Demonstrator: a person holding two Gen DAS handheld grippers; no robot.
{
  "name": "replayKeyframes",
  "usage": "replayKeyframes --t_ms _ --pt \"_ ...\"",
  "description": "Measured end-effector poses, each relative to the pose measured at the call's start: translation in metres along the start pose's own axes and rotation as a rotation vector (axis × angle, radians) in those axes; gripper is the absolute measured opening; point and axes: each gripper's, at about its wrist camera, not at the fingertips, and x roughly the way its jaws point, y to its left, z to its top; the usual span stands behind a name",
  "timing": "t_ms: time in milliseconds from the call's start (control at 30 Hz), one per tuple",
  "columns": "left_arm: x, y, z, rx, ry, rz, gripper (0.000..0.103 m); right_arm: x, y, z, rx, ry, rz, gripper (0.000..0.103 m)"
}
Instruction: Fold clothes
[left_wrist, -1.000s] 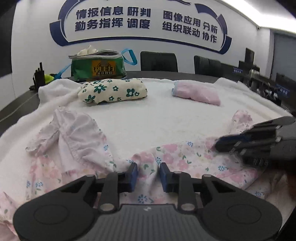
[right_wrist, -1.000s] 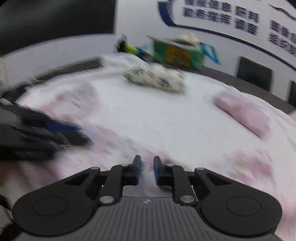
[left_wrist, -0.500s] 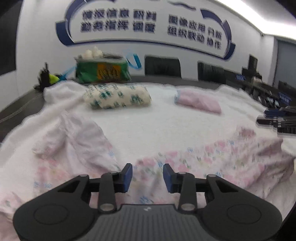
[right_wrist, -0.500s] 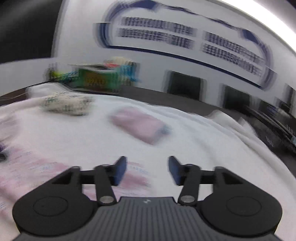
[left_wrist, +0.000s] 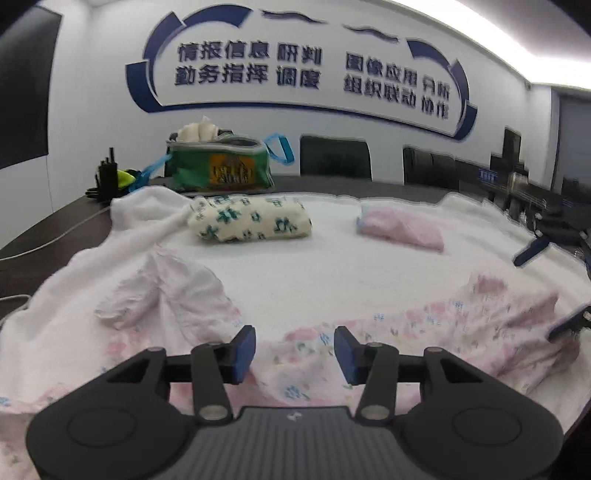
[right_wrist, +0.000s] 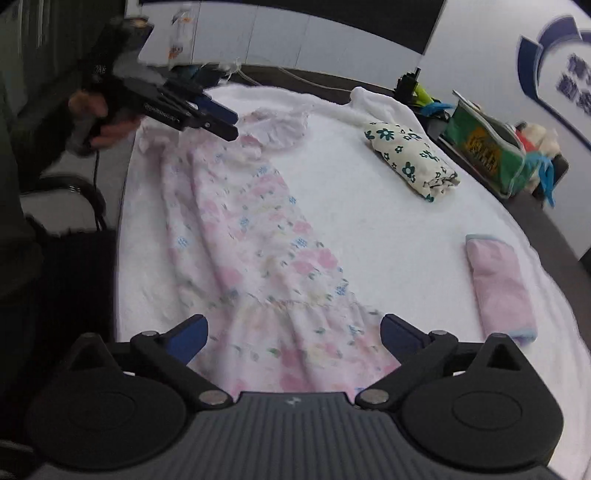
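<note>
In the left wrist view, the left gripper (left_wrist: 294, 349) hangs over the near edge of the pink floral dress (left_wrist: 424, 332), its blue-padded fingers (left_wrist: 243, 347) spread apart with nothing between them — the cloth lies below, and contact with it cannot be told. The dress stretches left to right across the near part of the white towel (left_wrist: 332, 266) that covers the table. Far on the towel sit a folded cream garment with green flowers (left_wrist: 251, 223) and, to its right, a folded pink garment (left_wrist: 400, 229). A green bag (left_wrist: 221, 168) stands behind them on the dark tabletop. At the right edge the right gripper (left_wrist: 550, 288) shows as two separated blue tips.

In the right wrist view, the right gripper (right_wrist: 294, 334) is wide open above the hem end of the dress (right_wrist: 258, 240), holding nothing. The dress runs away toward the far left, where the left gripper (right_wrist: 225, 120), held in a hand (right_wrist: 99, 118), hovers just over its ruffled end — its tips look close together from this angle.
</note>
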Motion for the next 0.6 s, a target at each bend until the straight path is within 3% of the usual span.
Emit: replayKeyframes --t_ms 33,100,200,267,300,333,400,467,533,600 --pt "0.003 -0.001 -0.003 0.000 0.019 0.008 0.045 0.009 -0.006 -0.002 0.025 0.028 0.004 0.094" --pt "0.008 -0.001 -0.008 -0.001 0.055 0.020 0.044 0.026 -0.016 -0.005 0.103 0.093 0.032 0.067" --pt "-0.024 0.025 -0.017 -0.039 0.016 -0.061 0.045 0.030 -0.018 -0.003 0.135 0.152 0.039 0.060" --pt "-0.053 0.056 -0.024 -0.091 -0.023 -0.103 0.048 0.012 -0.012 0.009 0.084 0.084 0.001 0.061" --pt "-0.065 0.072 -0.026 -0.125 -0.038 -0.095 0.055 0.002 -0.012 0.017 0.078 0.027 -0.020 0.066" --pt "-0.077 0.091 -0.029 -0.167 -0.043 -0.063 0.058 -0.004 -0.014 0.028 0.095 -0.041 -0.038 0.070" --pt "-0.090 0.120 -0.035 -0.227 -0.035 0.040 0.061 -0.013 -0.016 0.055 0.144 -0.181 -0.070 0.088" --pt "-0.088 0.138 -0.040 -0.260 -0.020 0.115 0.061 -0.012 -0.018 0.085 0.189 -0.291 -0.103 0.094" --pt "-0.085 0.154 -0.045 -0.292 -0.005 0.187 0.060 0.021 -0.015 0.126 0.217 -0.310 -0.127 0.093" --pt "-0.079 0.154 -0.045 -0.303 0.024 0.197 0.058 0.061 -0.011 0.165 0.237 -0.285 -0.121 0.093"
